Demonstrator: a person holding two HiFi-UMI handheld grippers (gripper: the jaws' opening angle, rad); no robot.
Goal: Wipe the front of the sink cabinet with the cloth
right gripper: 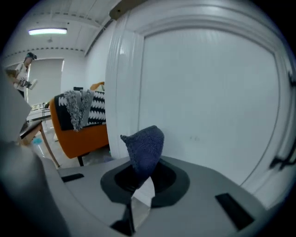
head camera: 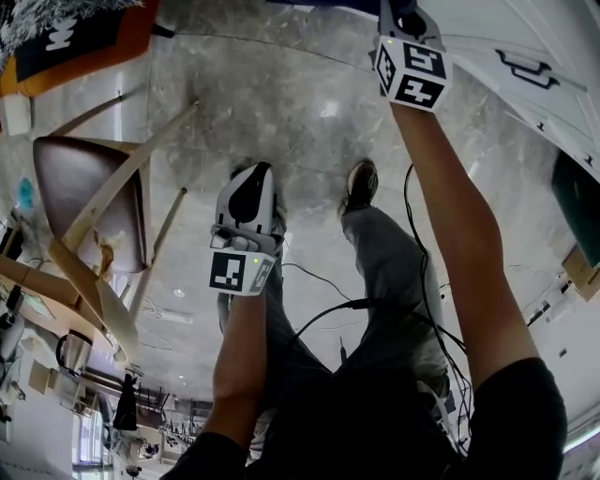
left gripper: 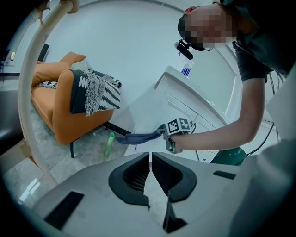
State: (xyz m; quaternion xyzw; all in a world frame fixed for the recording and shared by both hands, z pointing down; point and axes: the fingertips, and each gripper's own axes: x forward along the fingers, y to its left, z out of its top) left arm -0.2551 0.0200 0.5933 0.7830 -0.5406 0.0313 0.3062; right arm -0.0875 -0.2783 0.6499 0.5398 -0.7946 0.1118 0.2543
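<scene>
My right gripper (right gripper: 142,178) is shut on a dark blue cloth (right gripper: 147,146), which sticks up out of its jaws right in front of the white sink cabinet door (right gripper: 208,102). In the left gripper view the right gripper (left gripper: 163,132) holds the cloth (left gripper: 136,137) stretched against the cabinet front (left gripper: 185,106). In the head view the right gripper (head camera: 401,17) reaches to the top edge, by the cabinet (head camera: 525,56). The left gripper (left gripper: 151,155) is shut with nothing in it and hangs in front of my legs (head camera: 251,178), apart from the cabinet.
An orange armchair (left gripper: 64,115) with a patterned throw stands left of the cabinet. A green bottle (left gripper: 109,144) stands on the floor between them. A wooden chair (head camera: 89,197) is at my left. A green bin (left gripper: 231,155) sits at the cabinet's foot. Cables hang by my legs.
</scene>
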